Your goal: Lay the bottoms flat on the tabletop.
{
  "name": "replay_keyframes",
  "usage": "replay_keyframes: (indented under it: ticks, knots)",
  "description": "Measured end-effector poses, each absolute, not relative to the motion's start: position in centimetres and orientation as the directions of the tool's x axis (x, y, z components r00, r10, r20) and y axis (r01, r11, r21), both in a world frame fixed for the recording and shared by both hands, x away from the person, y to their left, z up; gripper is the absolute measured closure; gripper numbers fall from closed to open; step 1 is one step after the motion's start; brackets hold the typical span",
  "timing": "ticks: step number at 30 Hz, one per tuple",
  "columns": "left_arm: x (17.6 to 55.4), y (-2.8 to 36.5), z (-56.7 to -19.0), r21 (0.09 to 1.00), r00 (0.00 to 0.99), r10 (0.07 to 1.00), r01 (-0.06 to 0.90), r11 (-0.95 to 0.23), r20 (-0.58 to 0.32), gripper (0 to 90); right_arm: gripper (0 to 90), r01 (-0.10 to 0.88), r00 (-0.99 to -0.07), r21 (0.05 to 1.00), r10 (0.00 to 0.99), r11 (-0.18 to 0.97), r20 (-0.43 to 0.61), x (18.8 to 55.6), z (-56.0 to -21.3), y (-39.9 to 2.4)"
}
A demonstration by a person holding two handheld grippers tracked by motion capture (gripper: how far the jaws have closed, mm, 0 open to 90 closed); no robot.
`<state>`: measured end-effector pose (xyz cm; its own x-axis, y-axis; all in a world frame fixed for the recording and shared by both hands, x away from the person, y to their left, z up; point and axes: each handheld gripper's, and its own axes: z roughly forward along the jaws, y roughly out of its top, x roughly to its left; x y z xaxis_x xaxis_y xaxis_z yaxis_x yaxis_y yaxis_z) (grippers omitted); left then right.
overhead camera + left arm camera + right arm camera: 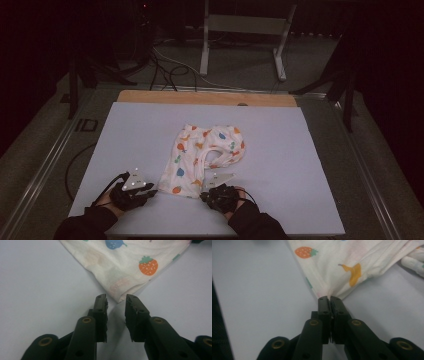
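bare mat (135, 135) around garment (205, 152) (crumpled centre)

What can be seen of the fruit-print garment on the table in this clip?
The garment is cream, soft-looking knit fabric printed with strawberries and other small fruit in orange, blue and green. It lies crumpled and partly folded on the pale table cover, near the person's edge. The right gripper has one near corner pinched between shut jaws. The left gripper stands open just short of another corner, not touching it.

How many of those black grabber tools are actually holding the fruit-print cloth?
1. The right gripper has its fingers shut on the near edge of the fruit-print garment. The left gripper is open, with the garment's corner just short of its fingers.
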<state>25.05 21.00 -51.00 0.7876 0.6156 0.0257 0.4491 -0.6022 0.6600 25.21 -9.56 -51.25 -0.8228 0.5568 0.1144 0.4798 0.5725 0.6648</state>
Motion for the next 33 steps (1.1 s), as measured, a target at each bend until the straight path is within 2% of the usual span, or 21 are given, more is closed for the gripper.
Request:
replay_keyframes:
  ticks: [2, 6, 9, 13, 14, 18, 22, 28, 33]
  knots:
    - [25.2, 20.9, -51.1, 0.656, 0.786, 0.618, 0.452, -0.605, 0.028, 70.1, 71.4, 0.465, -0.823, 0.695, 0.558, 0.548, 0.110, 25.3, -50.8, -9.7]
    - [25.3, 20.8, -51.3, 0.656, 0.786, 0.618, 0.458, -0.600, 0.017, 68.4, 58.1, 0.461, -0.796, 0.746, 0.595, 0.480, 0.109, 25.7, -49.9, -10.3]
    - [25.6, 20.7, -51.4, 0.658, 0.781, 0.624, 0.468, -0.590, 0.003, 68.3, 53.4, 0.487, -0.776, 0.751, 0.615, 0.445, 0.139, 26.1, -49.9, -10.4]
    - [25.8, 20.6, -51.5, 0.657, 0.780, 0.625, 0.470, -0.589, 0.003, 72.5, 51.0, 0.490, -0.793, 0.727, 0.592, 0.481, 0.144, 25.9, -50.6, -9.6]
    - [25.7, 20.6, -51.5, 0.658, 0.781, 0.624, 0.469, -0.589, 0.002, 73.8, 52.1, 0.494, -0.793, 0.719, 0.593, 0.489, 0.142, 25.7, -50.6, -9.5]
    - [25.7, 20.6, -51.5, 0.657, 0.777, 0.630, 0.476, -0.585, -0.002, 80.2, 68.8, 0.481, -0.804, 0.682, 0.587, 0.551, 0.093, 25.3, -51.1, -9.0]
    - [25.8, 20.8, -51.4, 0.651, 0.759, 0.652, 0.491, -0.579, 0.007, 89.9, 87.5, 0.492, -0.804, 0.653, 0.589, 0.576, 0.086, 25.5, -51.3, -8.7]
    - [25.7, 21.5, -50.9, 0.646, 0.744, 0.667, 0.488, -0.587, 0.044, 90.0, 88.6, 0.456, -0.808, 0.704, 0.584, 0.544, 0.073, 25.0, -50.2, -8.1]
    - [25.3, 22.3, -50.4, 0.654, 0.734, 0.676, 0.479, -0.586, 0.068, 90.0, 88.6, 0.456, -0.812, 0.708, 0.578, 0.540, 0.082, 24.5, -50.4, -7.4]
